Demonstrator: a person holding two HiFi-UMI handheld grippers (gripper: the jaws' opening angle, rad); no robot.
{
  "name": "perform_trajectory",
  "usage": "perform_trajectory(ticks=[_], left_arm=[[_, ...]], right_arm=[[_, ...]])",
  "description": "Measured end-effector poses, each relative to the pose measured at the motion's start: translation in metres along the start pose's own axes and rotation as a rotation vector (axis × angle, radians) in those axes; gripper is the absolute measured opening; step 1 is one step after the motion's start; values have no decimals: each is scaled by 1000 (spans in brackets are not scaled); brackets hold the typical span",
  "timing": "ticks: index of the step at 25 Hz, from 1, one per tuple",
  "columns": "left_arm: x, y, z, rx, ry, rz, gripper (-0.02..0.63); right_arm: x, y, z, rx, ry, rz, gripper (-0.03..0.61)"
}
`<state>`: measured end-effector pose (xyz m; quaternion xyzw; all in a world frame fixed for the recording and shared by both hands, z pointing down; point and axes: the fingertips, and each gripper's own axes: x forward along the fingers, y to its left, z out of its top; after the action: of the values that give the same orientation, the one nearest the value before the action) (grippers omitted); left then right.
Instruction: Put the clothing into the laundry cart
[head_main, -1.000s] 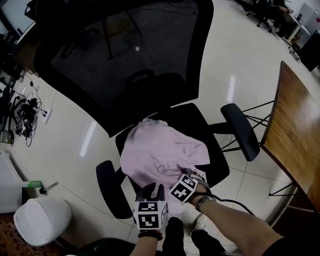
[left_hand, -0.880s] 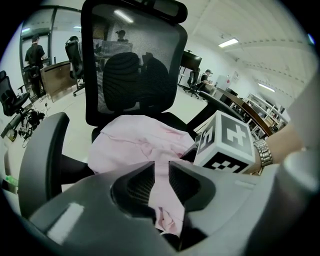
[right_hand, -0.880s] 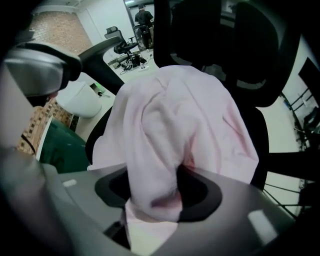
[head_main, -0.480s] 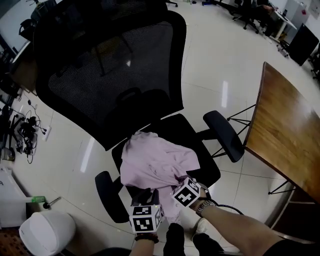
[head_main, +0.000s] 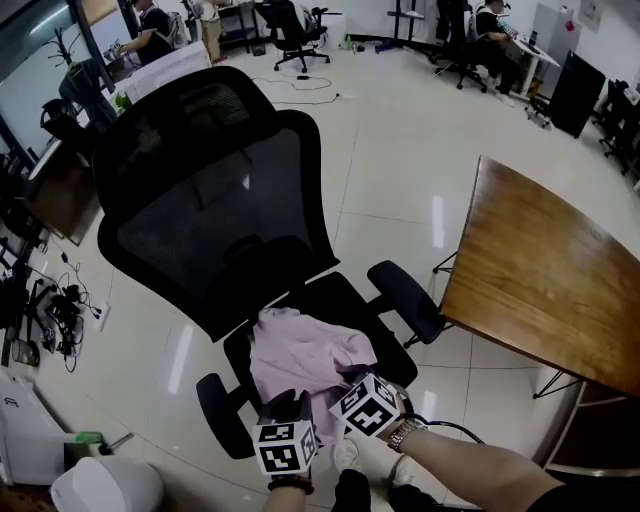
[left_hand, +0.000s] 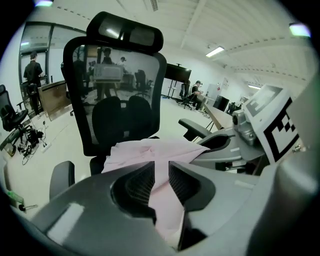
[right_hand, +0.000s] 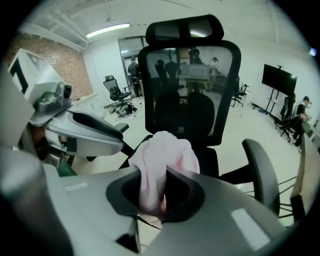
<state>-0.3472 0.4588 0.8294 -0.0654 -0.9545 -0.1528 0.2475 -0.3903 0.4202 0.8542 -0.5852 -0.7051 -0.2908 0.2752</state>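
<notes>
Currently, left gripper (head_main: 292, 402) and right gripper (head_main: 348, 383) each pinch the pink garment (head_main: 300, 352) on the office chair (head_main: 215, 210), jaws nearly closed.

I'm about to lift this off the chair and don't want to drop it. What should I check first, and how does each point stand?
1. left gripper shut on the pink garment: ok, cloth sits between its jaws.
2. right gripper shut on the garment: ok, cloth is bunched between its jaws.
3. Garment free of the chair seat: not ok, most of it lies on the seat.
4. Cloth caught underneath: cannot tell.
5. laundry cart in sight: not ok, no view shows it.
</notes>
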Motion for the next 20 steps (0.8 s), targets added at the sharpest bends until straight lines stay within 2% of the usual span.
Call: perform_trajectory(ticks=[9,14,17,20], left_arm=[[-72,-61,42,48,-79,-62,84],[-71,-89,90,97,-83,-142,84],[-69,-140,117,146,-78,-219,84],[-99,-202,146,174,-80,-272,84]], right_arm=[[-139,20,34,28,-171,-87,51],[-201,-2,71,66,-234,-162,49],[-259,-21,74,96,-259,-229,49],[-339,-24,80,114,-279,-275,49]])
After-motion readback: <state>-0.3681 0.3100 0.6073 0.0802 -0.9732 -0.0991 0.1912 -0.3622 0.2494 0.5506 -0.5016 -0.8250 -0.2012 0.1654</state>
